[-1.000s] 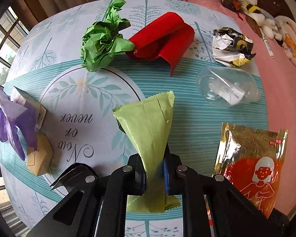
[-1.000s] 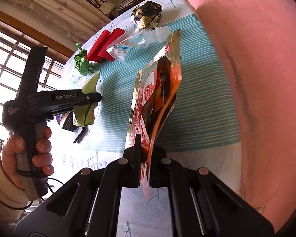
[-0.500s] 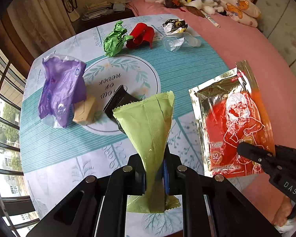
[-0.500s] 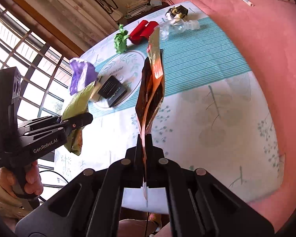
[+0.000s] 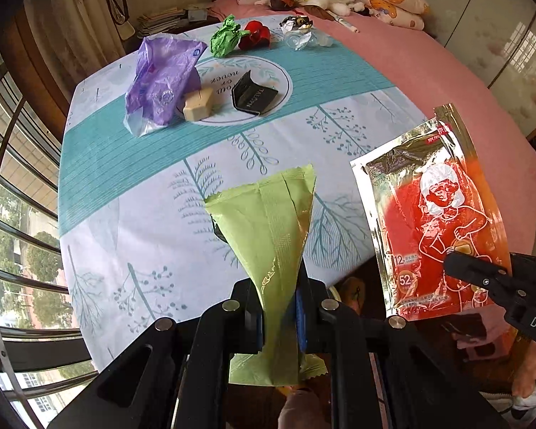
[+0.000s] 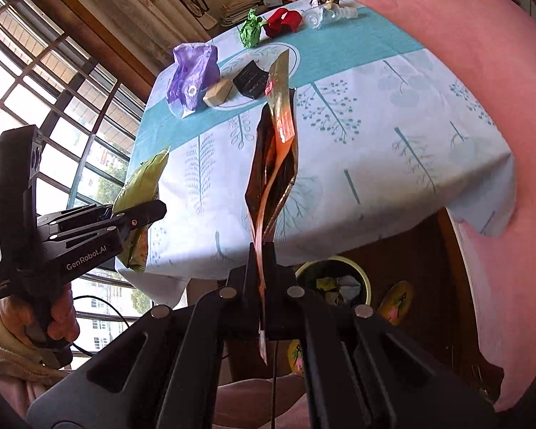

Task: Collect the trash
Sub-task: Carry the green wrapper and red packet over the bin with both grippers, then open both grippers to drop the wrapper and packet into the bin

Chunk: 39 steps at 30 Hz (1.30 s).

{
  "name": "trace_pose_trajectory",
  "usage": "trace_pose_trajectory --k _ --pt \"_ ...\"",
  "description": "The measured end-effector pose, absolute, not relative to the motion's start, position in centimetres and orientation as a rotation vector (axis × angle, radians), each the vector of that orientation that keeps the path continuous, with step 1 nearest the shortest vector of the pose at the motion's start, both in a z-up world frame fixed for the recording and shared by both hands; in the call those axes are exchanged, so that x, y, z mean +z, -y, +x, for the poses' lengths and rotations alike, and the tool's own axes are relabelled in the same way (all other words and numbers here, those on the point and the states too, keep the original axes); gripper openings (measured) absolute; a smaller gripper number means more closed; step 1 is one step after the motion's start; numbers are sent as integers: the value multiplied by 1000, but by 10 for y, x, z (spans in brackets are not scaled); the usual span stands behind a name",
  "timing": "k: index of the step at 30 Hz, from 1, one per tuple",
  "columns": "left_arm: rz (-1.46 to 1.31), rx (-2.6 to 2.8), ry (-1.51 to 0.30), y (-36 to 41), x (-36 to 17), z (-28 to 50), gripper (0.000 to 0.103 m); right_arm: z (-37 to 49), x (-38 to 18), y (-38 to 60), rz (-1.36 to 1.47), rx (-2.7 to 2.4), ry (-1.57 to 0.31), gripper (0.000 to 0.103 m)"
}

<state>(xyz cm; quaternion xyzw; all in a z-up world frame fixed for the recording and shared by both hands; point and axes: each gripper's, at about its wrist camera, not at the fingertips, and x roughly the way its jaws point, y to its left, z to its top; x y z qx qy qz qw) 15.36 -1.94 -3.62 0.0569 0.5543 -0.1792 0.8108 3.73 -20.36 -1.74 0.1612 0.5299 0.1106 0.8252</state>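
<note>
Both tongs have drawn back from the desk [image 5: 132, 257] and away from the trash on it. A second ago the left tongs [image 5: 280, 307] hung low over the printed circle with the green crumpled paper [image 5: 225, 37] and red wrapper [image 5: 255, 34] close ahead; now these lie far ahead, and the desk's near edge sits just in front of the fingers. The right tongs [image 6: 262, 271] have pulled back past that edge too, and a bin [image 6: 334, 282] holding scraps has come into sight just beyond them, under the desk.
</note>
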Motion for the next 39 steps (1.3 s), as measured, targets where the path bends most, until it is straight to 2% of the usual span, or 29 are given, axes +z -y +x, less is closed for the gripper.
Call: trace_pose_trajectory --k 8,14,23,32,37,39 --pt "110 -421 -1242 15 -58 106 13 -14 -39 195 312 232 -1220 0" --pt "165 -460 -1263 40 -89 74 13 -33 -83 197 333 241 -1315 0" --pt "182 -430 -1417 64 -197 37 13 -50 -209 201 397 254 -1486 0" --pt "120 -328 -1467 76 -306 47 13 -27 -343 211 406 202 -1580 0" --pt "75 -269 -1481 73 -360 57 18 -11 -406 214 385 159 -1604 0" --pt "63 -253 -1492 72 -378 58 26 -5 -425 214 391 157 -1609 0"
